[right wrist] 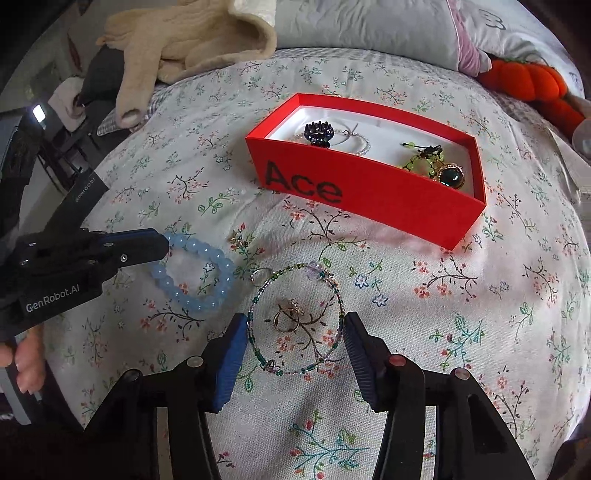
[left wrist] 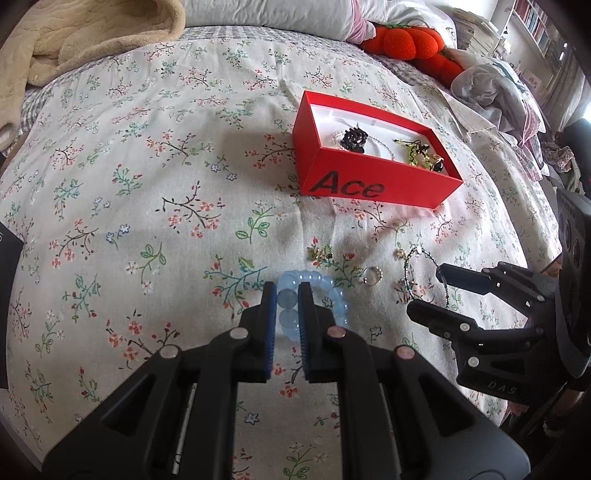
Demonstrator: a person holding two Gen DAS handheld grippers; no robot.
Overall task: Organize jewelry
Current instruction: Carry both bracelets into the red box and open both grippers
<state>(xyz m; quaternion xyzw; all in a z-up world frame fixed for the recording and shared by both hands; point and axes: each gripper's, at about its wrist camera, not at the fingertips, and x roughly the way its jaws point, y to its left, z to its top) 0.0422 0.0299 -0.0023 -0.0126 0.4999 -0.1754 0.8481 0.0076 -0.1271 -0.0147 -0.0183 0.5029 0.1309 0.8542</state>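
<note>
On the floral bedspread lies a pale blue bead bracelet (left wrist: 327, 286) (right wrist: 207, 291), and my left gripper (left wrist: 287, 295) (right wrist: 164, 248) is shut on one side of it. My right gripper (right wrist: 295, 325) (left wrist: 426, 291) is open and straddles a green and purple beaded bracelet (right wrist: 314, 267) (left wrist: 417, 254), its pads just outside the loop. Inside that loop lies a gold ring (right wrist: 282, 319). The red "Ace" box (right wrist: 369, 192) (left wrist: 369, 184) stands behind, holding a black hair claw (right wrist: 319, 131), a clear bead bracelet (right wrist: 360, 142), a green beaded piece (right wrist: 417, 158) and a green-stone ring (right wrist: 452, 175).
A small gold earring (right wrist: 236, 238) and a silver ring (left wrist: 371, 275) lie loose between the bracelets. A beige blanket (right wrist: 192, 37), pillows (right wrist: 369, 29) and an orange plush toy (right wrist: 524, 79) line the far side of the bed. A person's fingers (right wrist: 22, 363) hold the left gripper's handle.
</note>
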